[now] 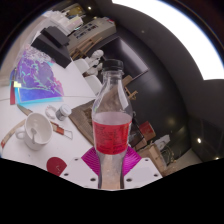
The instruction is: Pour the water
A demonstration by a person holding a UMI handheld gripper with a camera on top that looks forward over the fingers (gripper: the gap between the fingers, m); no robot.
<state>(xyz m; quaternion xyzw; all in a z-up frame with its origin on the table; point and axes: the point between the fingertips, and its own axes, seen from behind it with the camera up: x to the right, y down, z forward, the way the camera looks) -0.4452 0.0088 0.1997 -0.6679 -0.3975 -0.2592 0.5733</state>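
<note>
Gripper (pixel 111 170): fingers closed on the lower body of the bottle, one magenta pad (pixel 96 162) seen pressed at each side; the bottle is carried between them, clear of the table.
Bottle (pixel 112 118): clear plastic, reddish liquid filling roughly the lower half, dark cap (pixel 113 67) apparently on.
Axis: long axis upright, neck pointed up and away from the fingers — no tilt toward pouring yet.
Risk: a low grip on a smooth wall may let the bottle slip or swing once tipped; if the cap is indeed on, nothing will pour.
White cup (pixel 36 130): on the table (pixel 75 108), off to one side of the fingers, near them, mouth open — the likely target.
Red object (pixel 57 165): near the cup; identity not made out.
Iridescent bag (pixel 38 78): farther back, beyond the cup.
</note>
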